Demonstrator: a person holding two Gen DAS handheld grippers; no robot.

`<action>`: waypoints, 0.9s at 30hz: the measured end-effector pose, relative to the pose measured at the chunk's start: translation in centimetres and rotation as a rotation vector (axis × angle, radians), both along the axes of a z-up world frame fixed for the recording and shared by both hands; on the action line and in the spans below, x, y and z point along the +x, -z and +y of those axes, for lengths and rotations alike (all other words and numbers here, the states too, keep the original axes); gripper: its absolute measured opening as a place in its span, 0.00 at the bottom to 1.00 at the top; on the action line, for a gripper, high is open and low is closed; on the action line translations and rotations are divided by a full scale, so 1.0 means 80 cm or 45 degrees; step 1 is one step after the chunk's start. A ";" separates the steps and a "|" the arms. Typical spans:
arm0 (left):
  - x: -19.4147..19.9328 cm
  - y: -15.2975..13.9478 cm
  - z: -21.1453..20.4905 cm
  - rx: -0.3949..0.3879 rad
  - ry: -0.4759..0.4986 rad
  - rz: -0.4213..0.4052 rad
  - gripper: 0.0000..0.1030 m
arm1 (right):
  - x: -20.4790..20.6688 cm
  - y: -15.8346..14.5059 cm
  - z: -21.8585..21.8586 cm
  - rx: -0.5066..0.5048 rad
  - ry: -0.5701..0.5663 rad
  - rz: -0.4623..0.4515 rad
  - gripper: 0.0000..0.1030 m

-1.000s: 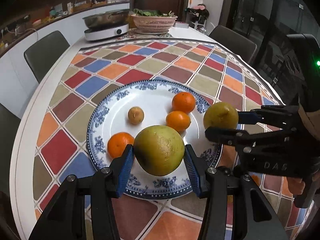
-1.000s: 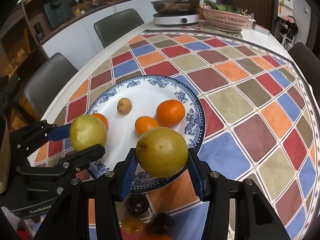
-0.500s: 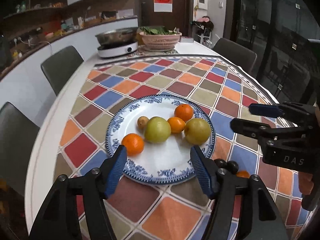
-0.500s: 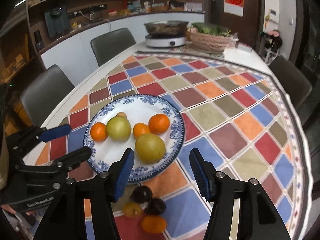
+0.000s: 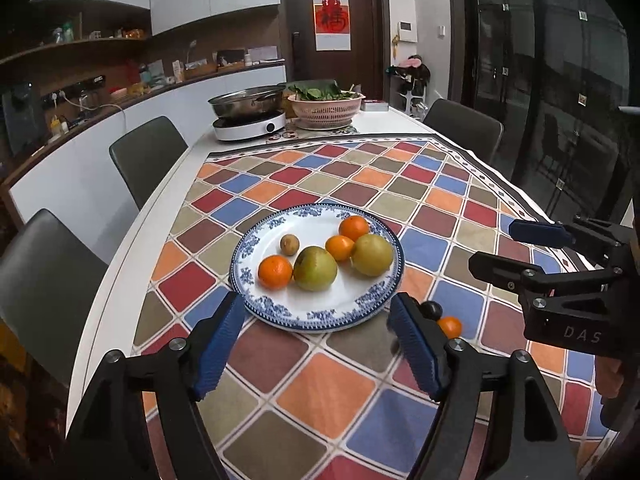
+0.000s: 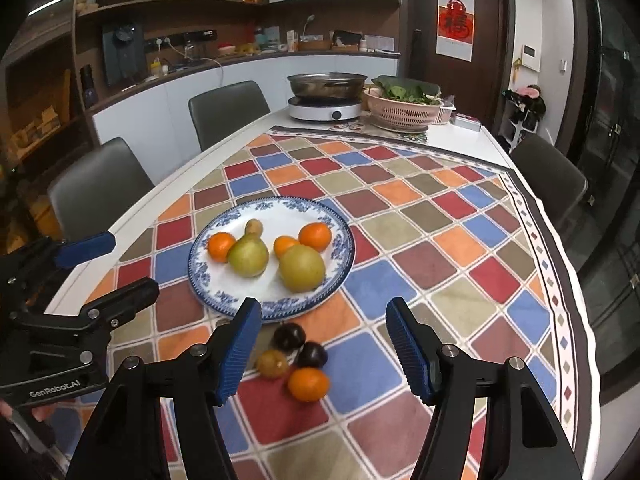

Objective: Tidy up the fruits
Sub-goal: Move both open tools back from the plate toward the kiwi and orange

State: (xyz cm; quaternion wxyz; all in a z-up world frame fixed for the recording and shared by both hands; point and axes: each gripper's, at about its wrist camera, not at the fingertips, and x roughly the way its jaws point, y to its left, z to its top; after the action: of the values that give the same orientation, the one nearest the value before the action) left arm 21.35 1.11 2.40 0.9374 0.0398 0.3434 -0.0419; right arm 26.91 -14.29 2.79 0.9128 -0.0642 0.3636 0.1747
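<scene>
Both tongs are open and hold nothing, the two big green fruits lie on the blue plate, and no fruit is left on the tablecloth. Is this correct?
Not fully. Four small fruits lie on the tablecloth just off the blue plate, as the right wrist view shows. The rest holds: left tongs and right tongs open and empty, green fruits on the plate.

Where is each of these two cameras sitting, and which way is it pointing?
Left wrist view: rides the left claw, looking forward over its open blue fingers at the plate of fruit; the right claw shows at right.
Right wrist view: rides the right claw, looking at the loose fruit on the tablecloth; the left claw shows at left.
Both share the plate.
</scene>
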 end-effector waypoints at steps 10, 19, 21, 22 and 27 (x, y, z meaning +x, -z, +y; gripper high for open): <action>-0.022 0.023 -0.016 0.035 0.023 0.039 0.74 | -0.028 0.034 -0.009 -0.033 -0.021 0.055 0.63; -0.017 0.057 -0.020 0.020 0.050 0.134 0.74 | -0.023 0.075 -0.009 -0.061 -0.061 0.154 0.63; -0.016 0.063 -0.019 0.017 0.050 0.149 0.74 | -0.021 0.083 -0.006 -0.073 -0.068 0.169 0.62; -0.016 0.066 -0.019 0.015 0.050 0.157 0.74 | -0.019 0.088 -0.004 -0.079 -0.077 0.179 0.60; -0.012 0.075 -0.015 -0.012 0.045 0.187 0.74 | -0.010 0.104 0.005 -0.091 -0.105 0.229 0.53</action>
State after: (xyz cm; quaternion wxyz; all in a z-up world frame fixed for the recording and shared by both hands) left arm 20.38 -0.07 -3.63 0.9090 0.0383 0.4103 -0.0629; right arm 26.11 -13.93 -5.56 0.8655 -0.0957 0.4472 0.2042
